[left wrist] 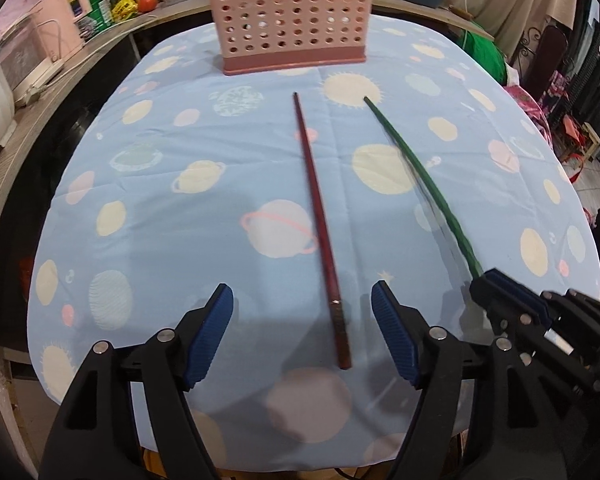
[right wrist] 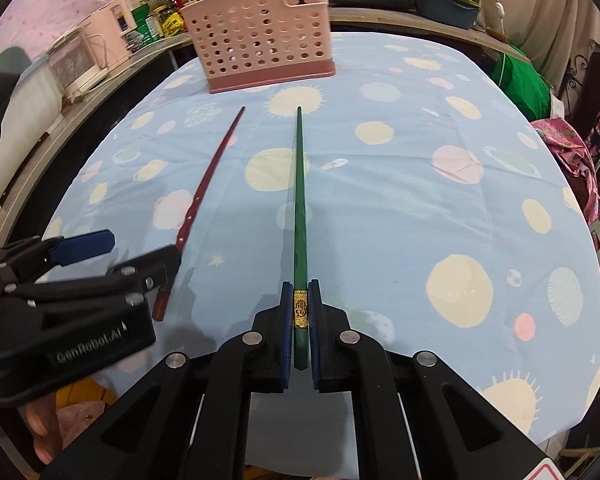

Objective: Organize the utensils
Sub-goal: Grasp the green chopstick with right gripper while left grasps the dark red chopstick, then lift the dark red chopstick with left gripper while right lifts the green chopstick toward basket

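Slim green chopstick (right wrist: 300,200), gold band

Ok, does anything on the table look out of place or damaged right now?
Nothing looks damaged or spilled. The red chopstick lies loose on the tablecloth between the open left gripper's fingers, the right gripper is shut on the green chopstick, and the pink utensil basket stands upright.

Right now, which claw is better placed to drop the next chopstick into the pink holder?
Right. The right claw is already shut on the green chopstick, tip aimed toward the pink holder. The left claw is open, straddling the red chopstick flat on the tablecloth.
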A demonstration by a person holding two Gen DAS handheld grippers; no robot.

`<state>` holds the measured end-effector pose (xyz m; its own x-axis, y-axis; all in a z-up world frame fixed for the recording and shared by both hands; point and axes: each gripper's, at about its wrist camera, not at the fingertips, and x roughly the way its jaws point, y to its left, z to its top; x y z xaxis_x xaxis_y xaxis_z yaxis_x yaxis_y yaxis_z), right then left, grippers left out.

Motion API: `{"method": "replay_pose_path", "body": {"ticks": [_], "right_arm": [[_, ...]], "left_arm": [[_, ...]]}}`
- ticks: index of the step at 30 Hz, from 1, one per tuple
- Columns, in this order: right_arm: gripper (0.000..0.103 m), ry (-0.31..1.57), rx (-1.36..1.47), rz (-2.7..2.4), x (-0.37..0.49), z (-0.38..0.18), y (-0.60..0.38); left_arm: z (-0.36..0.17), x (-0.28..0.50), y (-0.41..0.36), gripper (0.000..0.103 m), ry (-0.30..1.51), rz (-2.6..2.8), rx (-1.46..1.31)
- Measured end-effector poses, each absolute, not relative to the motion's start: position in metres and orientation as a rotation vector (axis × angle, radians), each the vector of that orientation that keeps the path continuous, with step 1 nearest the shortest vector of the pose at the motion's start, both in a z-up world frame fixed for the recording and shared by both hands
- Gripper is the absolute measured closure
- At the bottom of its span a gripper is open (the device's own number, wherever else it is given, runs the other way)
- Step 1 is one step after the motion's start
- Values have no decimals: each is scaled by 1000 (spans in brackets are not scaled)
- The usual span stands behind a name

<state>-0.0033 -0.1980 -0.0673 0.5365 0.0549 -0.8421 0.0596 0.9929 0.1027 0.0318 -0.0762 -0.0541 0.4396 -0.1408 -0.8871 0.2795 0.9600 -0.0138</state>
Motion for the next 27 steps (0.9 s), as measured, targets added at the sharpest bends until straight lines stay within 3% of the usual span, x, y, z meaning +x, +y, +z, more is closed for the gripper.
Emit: {"method": "replay_pose_path", "body": {"ticks": [15,18,25,27], "right_arm": [[96,1012,151,-5,-5,-69,-204],[96,1014,148,-3,-5,-69,-203],[96,1020,144,6,-4,-71,-200],[96,1021,145,6,-4,-71,-199]], "left_arm": [[-68,30,-82,46,1111,-298,135],[-67,29,-81,56,1104,-299,138],[-64,31,-74,93,1113,-304,117],[-64,32,-72,95,1119,-311,104]]}}
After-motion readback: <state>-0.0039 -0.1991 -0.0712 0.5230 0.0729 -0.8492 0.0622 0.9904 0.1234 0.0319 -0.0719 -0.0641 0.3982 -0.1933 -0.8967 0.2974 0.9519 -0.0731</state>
